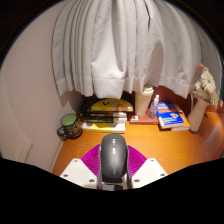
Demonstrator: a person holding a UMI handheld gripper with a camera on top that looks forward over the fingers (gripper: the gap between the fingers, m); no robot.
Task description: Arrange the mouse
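Two gripper (113,176) fingers close on a grey computer mouse (113,157), gripping its sides between magenta pads (93,157). The mouse sits at the near edge of an orange desk (175,147), seemingly held. This looks like the carrying step; next comes setting it down squarely on a free patch of desk. Farther back are stacked books (105,115), a dark mug (70,124), a white cup (144,102), then a white curtain (125,45).

We see open orange desk (170,148) at right of the mouse (113,155); books (104,118), cup (143,102) and curtain (120,45) block the frame's upper middle.
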